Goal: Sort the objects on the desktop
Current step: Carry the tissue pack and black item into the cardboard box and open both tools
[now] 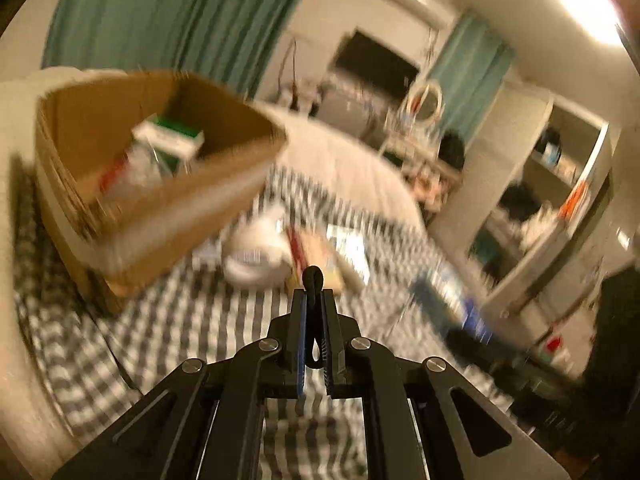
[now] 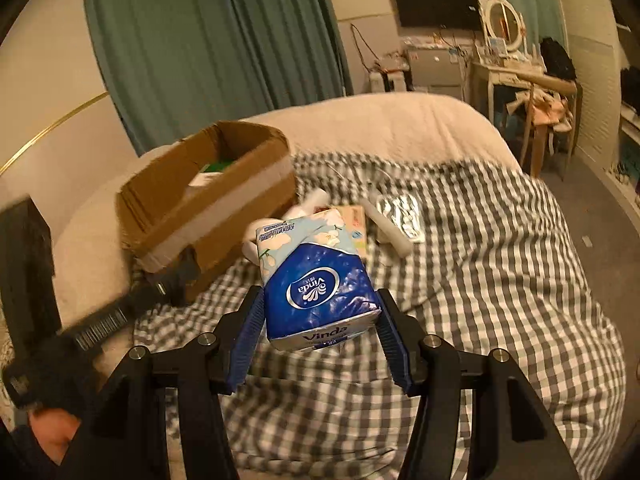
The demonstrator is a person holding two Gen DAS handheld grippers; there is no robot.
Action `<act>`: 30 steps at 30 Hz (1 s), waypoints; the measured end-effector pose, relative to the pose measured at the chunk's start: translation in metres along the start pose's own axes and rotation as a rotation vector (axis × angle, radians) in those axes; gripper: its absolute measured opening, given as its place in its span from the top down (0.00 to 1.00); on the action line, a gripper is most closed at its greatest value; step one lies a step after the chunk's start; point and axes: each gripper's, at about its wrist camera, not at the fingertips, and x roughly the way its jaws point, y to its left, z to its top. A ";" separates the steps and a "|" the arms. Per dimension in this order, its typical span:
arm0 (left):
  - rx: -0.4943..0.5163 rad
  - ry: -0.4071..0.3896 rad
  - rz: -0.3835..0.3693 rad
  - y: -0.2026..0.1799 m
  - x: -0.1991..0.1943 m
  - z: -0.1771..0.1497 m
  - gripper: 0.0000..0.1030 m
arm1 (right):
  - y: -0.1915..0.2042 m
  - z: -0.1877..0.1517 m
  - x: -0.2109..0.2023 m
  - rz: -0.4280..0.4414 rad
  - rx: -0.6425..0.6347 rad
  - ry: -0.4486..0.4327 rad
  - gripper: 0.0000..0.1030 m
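Observation:
My left gripper (image 1: 314,298) is shut on a thin black looped band (image 1: 313,278), held above the checked blanket. A brown cardboard box (image 1: 180,216) stands to its upper left and holds a green-and-white carton (image 1: 172,136) among other blurred items. My right gripper (image 2: 320,300) is shut on a blue and white Vinda tissue pack (image 2: 320,280), lifted over the blanket in front of the box (image 2: 224,216). The right wrist view shows the left gripper (image 2: 176,280) as a dark blur beside the box's near corner.
On the checked blanket (image 2: 480,280) lie a white tube (image 2: 388,226), a silver foil pack (image 2: 404,212), a flat orange-edged box (image 2: 356,220) and a white roll (image 1: 260,248). A gloved hand (image 2: 40,368) is at the lower left. A dressing table (image 2: 520,76) and shelves stand beyond the bed.

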 end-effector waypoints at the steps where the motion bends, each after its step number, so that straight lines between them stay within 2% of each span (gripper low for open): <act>1: -0.014 -0.022 -0.010 0.003 -0.007 0.010 0.93 | 0.003 0.003 -0.004 0.000 -0.009 -0.009 0.47; 4: -0.028 -0.079 -0.028 0.012 -0.023 0.037 0.93 | 0.027 0.020 -0.013 0.013 -0.055 -0.045 0.47; 9: -0.037 -0.175 -0.001 0.034 -0.037 0.085 0.93 | 0.069 0.059 -0.012 0.077 -0.100 -0.093 0.47; 14: -0.051 -0.238 0.050 0.067 -0.031 0.125 0.93 | 0.114 0.088 0.015 0.119 -0.160 -0.113 0.47; 18: -0.066 -0.236 0.119 0.097 -0.017 0.138 0.93 | 0.135 0.109 0.054 0.157 -0.168 -0.101 0.47; 20: -0.120 -0.241 0.168 0.116 -0.008 0.137 0.93 | 0.141 0.117 0.077 0.172 -0.158 -0.087 0.47; 22: -0.165 -0.188 0.180 0.132 0.006 0.139 0.93 | 0.143 0.124 0.097 0.195 -0.143 -0.057 0.47; 27: -0.183 -0.151 0.190 0.147 0.021 0.140 0.93 | 0.138 0.149 0.144 0.249 -0.003 -0.008 0.45; 28: -0.186 -0.141 0.188 0.148 0.023 0.140 0.93 | 0.137 0.152 0.145 0.260 0.012 -0.006 0.38; 30: -0.195 -0.132 0.195 0.149 0.023 0.139 0.90 | 0.134 0.159 0.145 0.295 0.048 -0.003 0.33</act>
